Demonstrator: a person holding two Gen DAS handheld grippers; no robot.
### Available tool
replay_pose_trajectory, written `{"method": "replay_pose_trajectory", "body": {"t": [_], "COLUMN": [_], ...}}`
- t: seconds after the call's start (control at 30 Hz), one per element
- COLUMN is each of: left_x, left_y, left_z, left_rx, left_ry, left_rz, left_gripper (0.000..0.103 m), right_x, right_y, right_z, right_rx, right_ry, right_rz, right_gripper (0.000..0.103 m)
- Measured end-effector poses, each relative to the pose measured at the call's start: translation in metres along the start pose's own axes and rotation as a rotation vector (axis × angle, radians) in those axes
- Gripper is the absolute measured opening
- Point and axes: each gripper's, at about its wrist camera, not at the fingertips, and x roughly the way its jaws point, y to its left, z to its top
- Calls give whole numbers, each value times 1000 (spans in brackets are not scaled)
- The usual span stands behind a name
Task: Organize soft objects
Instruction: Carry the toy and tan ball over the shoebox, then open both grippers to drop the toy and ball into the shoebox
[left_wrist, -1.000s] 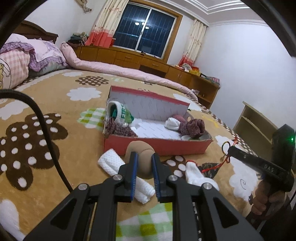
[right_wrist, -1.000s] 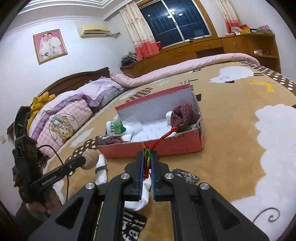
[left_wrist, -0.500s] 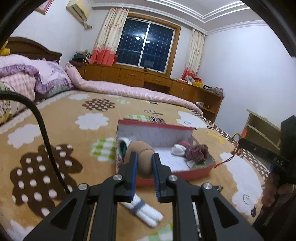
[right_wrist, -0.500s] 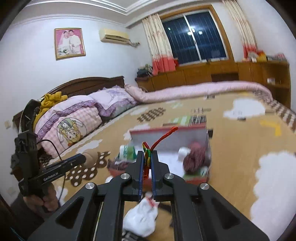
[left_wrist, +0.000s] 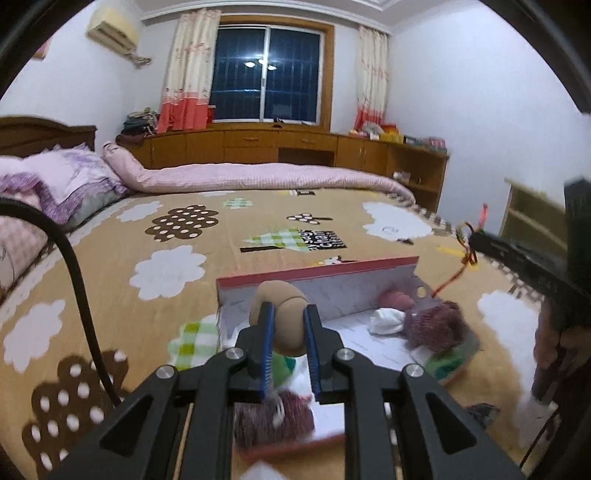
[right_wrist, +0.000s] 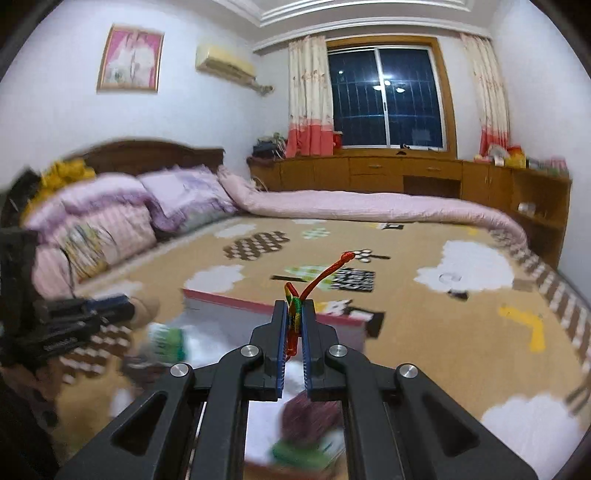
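My left gripper (left_wrist: 288, 325) is shut on a tan soft ball (left_wrist: 282, 317) and holds it over the left end of the red cardboard box (left_wrist: 317, 269). The box holds a maroon knit piece (left_wrist: 436, 326), a white sock (left_wrist: 386, 319) and a green-and-white sock (left_wrist: 282, 369). My right gripper (right_wrist: 294, 325) is shut on a red, green and yellow cord (right_wrist: 317, 278) and holds it over the box (right_wrist: 266, 306). The right gripper (left_wrist: 476, 240) shows at the right in the left wrist view. The left gripper (right_wrist: 122, 310) shows at the left in the right wrist view.
The box sits on a bed with a brown cartoon-print cover (left_wrist: 177, 266). Pillows (right_wrist: 110, 221) and a rolled pink quilt (right_wrist: 369, 206) lie at the head and far side. Wooden cabinets (right_wrist: 406, 173) line the wall under the window. A black cable (left_wrist: 74, 266) hangs at left.
Both grippers have moved forward over the box, each with its object still held. The box has grown larger and lower in both views.
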Motion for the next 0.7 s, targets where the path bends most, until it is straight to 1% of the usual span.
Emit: {"method": "replay_pose_trajectory", "body": {"t": [0.1, 0.2, 0.27, 0.3, 0.37, 0.4, 0.43, 0.47, 0.5, 0.53, 0.57, 0.6, 0.63, 0.7], "left_x": [28, 59, 80, 89, 105, 110, 114, 116, 118, 116, 112, 108, 104, 96], "left_y": [-5, -2, 3, 8, 18, 22, 26, 28, 30, 32, 35, 36, 36, 33], "left_z": [6, 9, 9, 8, 2, -1, -5, -6, -7, -6, -4, -2, 0, 4], "left_rx": [44, 84, 88, 75, 46, 38, 35, 32, 19, 1, -28, -40, -38, -32], "left_ry": [22, 68, 103, 122, 175, 195, 210, 215, 213, 201, 173, 153, 141, 110], "left_rz": [14, 32, 48, 52, 58, 59, 63, 68, 64, 43, 11, 6, 14, 20], "left_gripper": [17, 17, 17, 17, 18, 20, 24, 24, 27, 33, 36, 39, 39, 39], "right_x": [26, 48, 65, 71, 90, 96, 100, 99, 98, 96, 93, 90, 86, 76], "right_y": [-7, -12, -17, -19, -20, -19, -19, -19, -21, -23, -24, -26, -26, -25], "right_z": [5, -3, -16, -22, -35, -40, -44, -45, -45, -44, -43, -40, -38, -32], "right_rx": [-40, -60, -59, -54, -58, -64, -61, -51, -33, -16, -6, 4, 8, 12], "right_ry": [26, 95, 182, 219, 330, 361, 377, 373, 368, 360, 354, 345, 336, 305], "right_rz": [-16, -23, -25, -24, -20, -23, -33, -47, -67, -82, -82, -78, -84, -116], "right_gripper": [8, 8, 8, 8, 8, 9, 12, 23, 35, 40, 42, 44, 46, 56]}}
